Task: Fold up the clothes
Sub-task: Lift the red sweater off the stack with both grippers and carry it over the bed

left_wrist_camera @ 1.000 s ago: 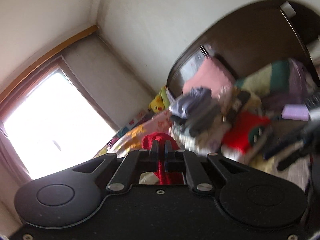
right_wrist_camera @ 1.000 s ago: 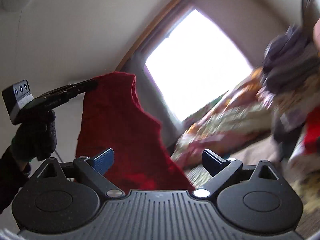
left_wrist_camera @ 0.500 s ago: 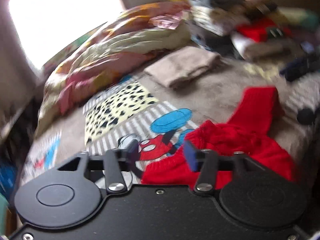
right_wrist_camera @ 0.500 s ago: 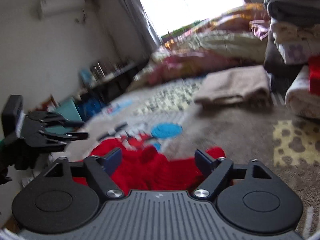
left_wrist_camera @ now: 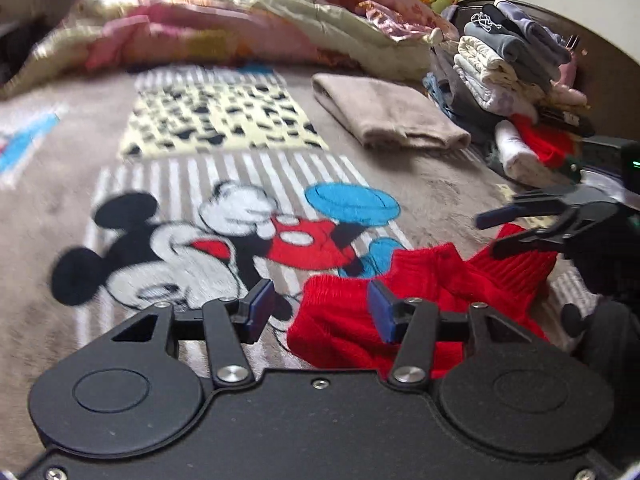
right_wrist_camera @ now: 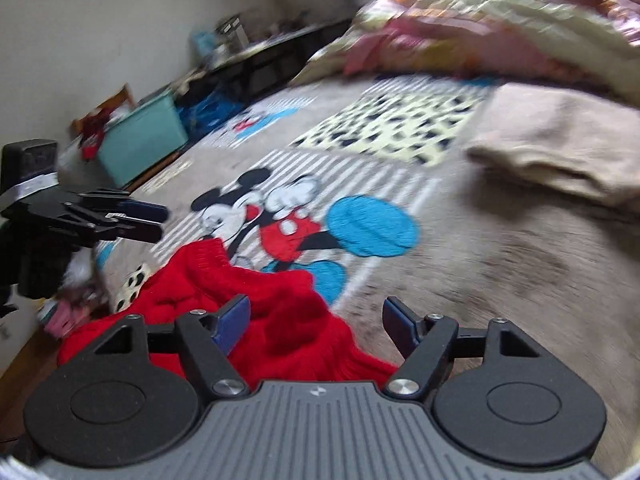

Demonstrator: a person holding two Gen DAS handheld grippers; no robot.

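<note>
A red knit garment [left_wrist_camera: 424, 296] lies crumpled on the Mickey Mouse blanket [left_wrist_camera: 240, 232] at the near edge of the bed. It also shows in the right wrist view [right_wrist_camera: 256, 316]. My left gripper [left_wrist_camera: 320, 312] is open and empty, hovering just above the garment's left edge. My right gripper [right_wrist_camera: 316, 320] is open and empty above the garment's right part. Each gripper shows in the other's view: the right gripper [left_wrist_camera: 496, 232] at the right, the left gripper [right_wrist_camera: 156, 224] at the left, both with jaws apart.
A folded beige garment [left_wrist_camera: 384, 112] lies further back on the bed. A tall pile of clothes [left_wrist_camera: 508, 76] stands at the headboard. A bunched floral quilt [left_wrist_camera: 240, 16] fills the far side. A teal box [right_wrist_camera: 140, 140] sits on the floor beside the bed.
A second ago the left gripper held the red garment up in the air. It let go, the garment dropped onto the blanket, and both grippers swung down over it, open.
</note>
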